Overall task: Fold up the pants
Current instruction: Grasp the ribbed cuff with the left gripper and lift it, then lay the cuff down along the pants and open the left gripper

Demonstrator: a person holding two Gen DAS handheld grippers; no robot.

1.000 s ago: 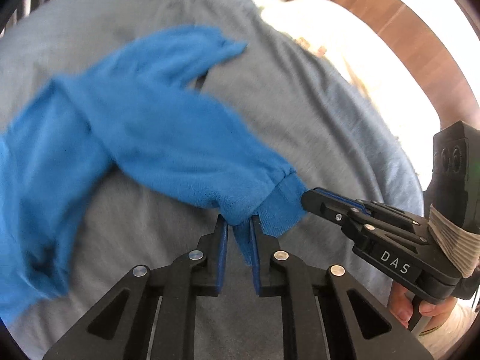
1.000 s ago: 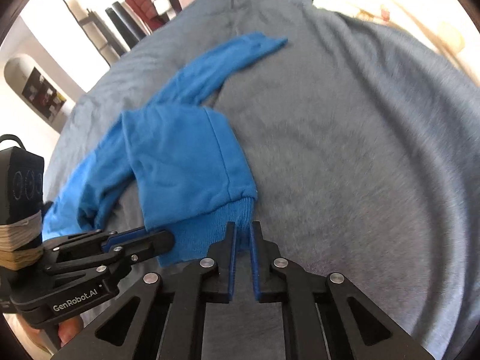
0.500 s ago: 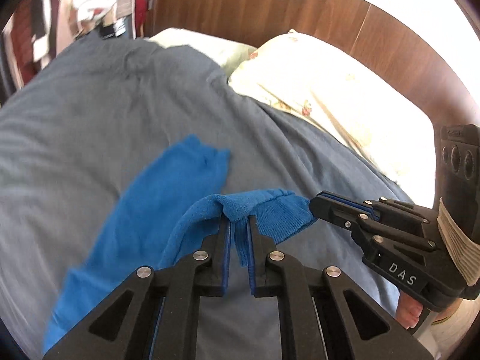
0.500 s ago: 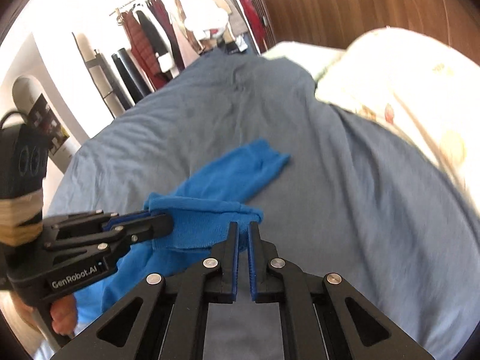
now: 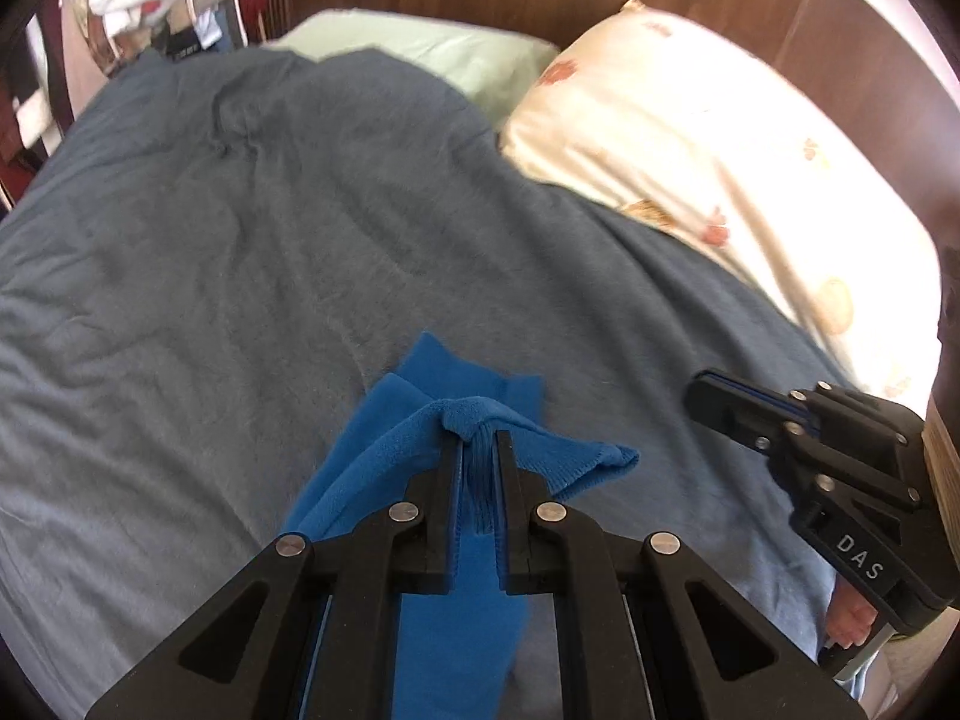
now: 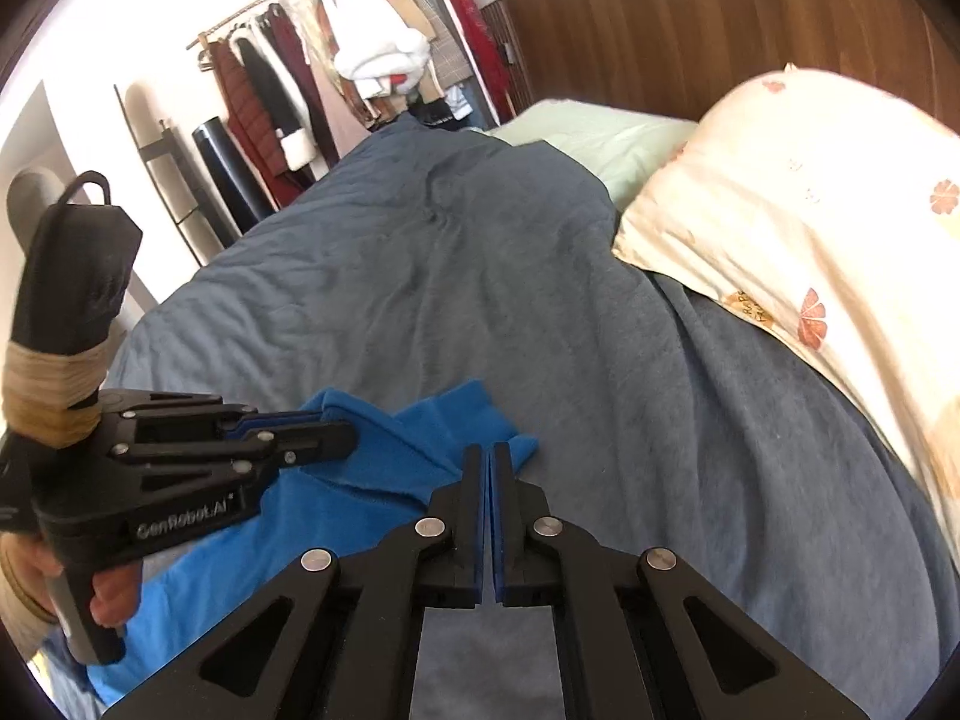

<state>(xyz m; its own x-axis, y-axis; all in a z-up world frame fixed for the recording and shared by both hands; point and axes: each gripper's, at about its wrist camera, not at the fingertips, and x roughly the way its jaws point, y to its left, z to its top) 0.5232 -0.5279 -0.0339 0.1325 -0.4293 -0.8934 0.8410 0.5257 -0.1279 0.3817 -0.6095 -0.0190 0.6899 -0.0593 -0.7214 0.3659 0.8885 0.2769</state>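
Right gripper (image 6: 487, 456) now clenched empty, apart from the fleecy blue pants (image 5: 456, 618).
Left gripper (image 5: 478, 441) grasps their ribbed cuff, lower centre, over the grey blanket (image 5: 240, 252).

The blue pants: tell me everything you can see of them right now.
The blue pants look like soft fleece, bright blue, with a ribbed knit cuff. They are bunched, not flat. The left claw is shut on a pinch of fabric near the cuff, lifting it into a peak. The right claw is shut but, seen from the left wrist, holds nothing. Another leg end lies on the grey bed cover.
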